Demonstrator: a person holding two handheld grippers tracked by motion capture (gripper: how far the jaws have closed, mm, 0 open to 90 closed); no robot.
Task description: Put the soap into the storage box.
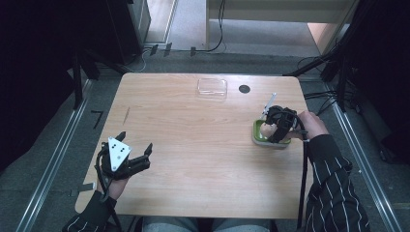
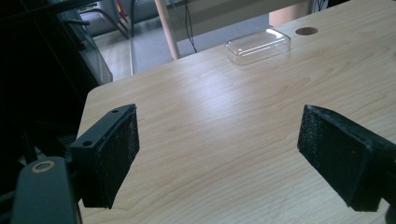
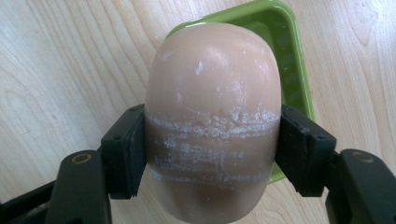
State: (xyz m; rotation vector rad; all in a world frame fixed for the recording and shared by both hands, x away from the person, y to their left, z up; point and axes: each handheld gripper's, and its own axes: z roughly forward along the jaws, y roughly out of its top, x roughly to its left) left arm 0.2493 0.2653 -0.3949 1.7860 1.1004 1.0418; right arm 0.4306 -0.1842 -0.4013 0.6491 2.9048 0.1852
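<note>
A pale pink oval bar of soap (image 3: 212,121), scuffed with white scrape lines, is clamped between the jaws of my right gripper (image 3: 210,149). It hangs just above a green soap dish (image 3: 287,56) on the wooden table. From the high view the right gripper (image 1: 278,126) sits over the green dish (image 1: 261,137) at the table's right side, pointing down. My left gripper (image 1: 134,151) rests near the front left of the table, jaws wide apart with nothing between them; its pads (image 2: 114,154) frame bare wood.
A clear plastic lid (image 1: 212,87) lies at the far middle of the table, also the clear lid (image 2: 258,45) in the left gripper view. A dark round hole (image 1: 244,89) sits beside it. Cables and dark stands surround the table (image 1: 193,145).
</note>
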